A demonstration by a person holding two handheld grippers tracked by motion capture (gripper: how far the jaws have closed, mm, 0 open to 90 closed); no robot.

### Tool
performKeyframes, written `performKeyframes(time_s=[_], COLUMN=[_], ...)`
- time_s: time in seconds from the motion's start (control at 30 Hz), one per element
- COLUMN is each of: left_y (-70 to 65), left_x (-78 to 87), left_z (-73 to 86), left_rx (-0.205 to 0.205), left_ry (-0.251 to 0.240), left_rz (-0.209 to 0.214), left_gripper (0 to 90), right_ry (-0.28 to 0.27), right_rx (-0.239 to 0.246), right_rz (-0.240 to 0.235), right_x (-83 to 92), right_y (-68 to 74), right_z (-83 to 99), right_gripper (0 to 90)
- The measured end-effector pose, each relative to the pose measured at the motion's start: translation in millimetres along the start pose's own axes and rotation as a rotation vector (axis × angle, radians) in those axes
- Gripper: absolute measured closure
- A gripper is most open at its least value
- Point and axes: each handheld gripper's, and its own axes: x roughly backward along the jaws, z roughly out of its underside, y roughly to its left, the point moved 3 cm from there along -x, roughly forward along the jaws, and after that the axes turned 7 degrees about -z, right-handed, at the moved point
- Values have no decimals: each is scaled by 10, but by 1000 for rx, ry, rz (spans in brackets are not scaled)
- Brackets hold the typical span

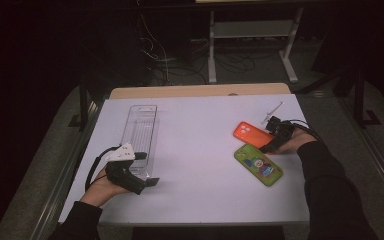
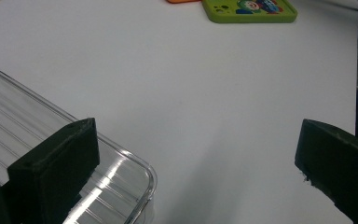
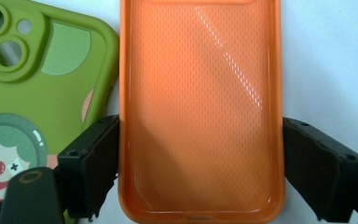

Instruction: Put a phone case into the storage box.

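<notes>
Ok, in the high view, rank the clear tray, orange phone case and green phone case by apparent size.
1. clear tray, clearly largest.
2. green phone case.
3. orange phone case, partly hidden by the right gripper, so ranks two and three are unsure.

A clear plastic tray (image 1: 141,135), long and narrow with a ribbed floor, lies lengthwise at the left of the white table (image 1: 200,175) in the high view. A green phone case (image 1: 258,164) printed with a cartoon clown face lies flat at the right of the frame, camera cut-outs at one end. A small pale stick-like item (image 1: 273,112) sits at the upper right of the table. Beyond the far edge, upper centre, cables (image 1: 170,60) trail across a dark floor beside a white frame (image 1: 250,35)
</notes>
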Motion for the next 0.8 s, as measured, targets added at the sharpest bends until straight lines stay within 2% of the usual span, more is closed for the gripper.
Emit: performKeyframes(time_s=[0.27,0.37,0.57,0.6,0.8], left_y=[10,20,33,37,19], left_x=[-6,-7,0,15,56], left_z=[-3,-9,-31,-59,-178], left_rx=[-6,-3,-8,3,-20], left_ry=[0,-2,-2,-13,-11], left_rz=[2,0,2,5,14], left_gripper=[0,0,0,0,0], right_ry=[-11,-38,-76,-81,-93], right_rx=[-25,-44,-44,-42,-35], right_rz=[-7,-8,-6,-9,-14], right_x=[52,123,228,263,374], right_y=[-24,-44,-38,-23,22], right_z=[18,40,38,25,-21], right_gripper=[152,152,152,152,151])
